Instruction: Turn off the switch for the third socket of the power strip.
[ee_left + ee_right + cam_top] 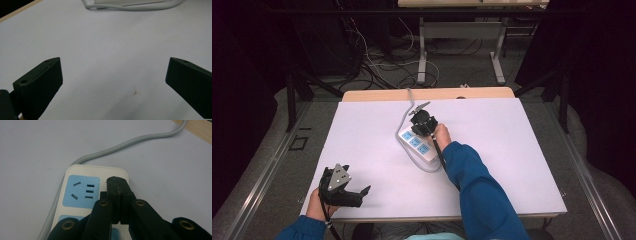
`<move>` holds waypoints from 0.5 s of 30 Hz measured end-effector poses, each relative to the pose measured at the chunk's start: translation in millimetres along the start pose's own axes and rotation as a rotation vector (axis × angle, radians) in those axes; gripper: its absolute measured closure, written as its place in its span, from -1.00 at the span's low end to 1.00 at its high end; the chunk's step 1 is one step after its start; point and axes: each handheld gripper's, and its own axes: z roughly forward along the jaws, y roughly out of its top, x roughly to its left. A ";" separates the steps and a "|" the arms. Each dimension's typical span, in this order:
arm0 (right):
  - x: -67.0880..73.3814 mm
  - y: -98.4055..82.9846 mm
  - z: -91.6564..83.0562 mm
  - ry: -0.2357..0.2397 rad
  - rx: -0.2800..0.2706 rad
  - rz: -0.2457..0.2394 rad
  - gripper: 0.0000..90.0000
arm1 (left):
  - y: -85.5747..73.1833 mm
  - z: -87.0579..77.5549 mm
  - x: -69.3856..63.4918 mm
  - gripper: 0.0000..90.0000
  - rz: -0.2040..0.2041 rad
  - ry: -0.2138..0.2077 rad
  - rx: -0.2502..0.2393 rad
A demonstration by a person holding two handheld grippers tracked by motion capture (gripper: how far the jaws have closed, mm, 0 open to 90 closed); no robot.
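the power strip (417, 144) lies mid-worktop (362, 130), its grey cord (120, 146) curving off toward the far edge. the right claw (117, 185) is pressed closed, empty, tips over the strip's end beside a blue socket (81, 191). the left claw (362, 192) rests at the near edge, gaping wide, empty.

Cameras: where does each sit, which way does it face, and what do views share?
High view: above the near edge, facing forward and down; forearms, left gripper, right gripper.
Left gripper view: rides that gripper, jaws apart, over the white table.
Right gripper view: jaws together over the power strip.
Shared: strip and its grey cord.
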 end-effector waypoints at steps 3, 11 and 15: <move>-1.5 0.5 1.1 0.001 -0.016 -0.033 1.00 | 0.0 0.1 0.1 -0.98 0.000 0.001 0.000; -1.3 1.1 1.3 -0.016 -0.009 -0.033 1.00 | 0.0 0.2 -0.1 -0.98 -0.003 -0.003 0.002; -0.1 0.8 0.5 -0.009 -0.002 -0.005 1.00 | -0.1 0.3 0.0 -0.98 -0.004 -0.005 0.001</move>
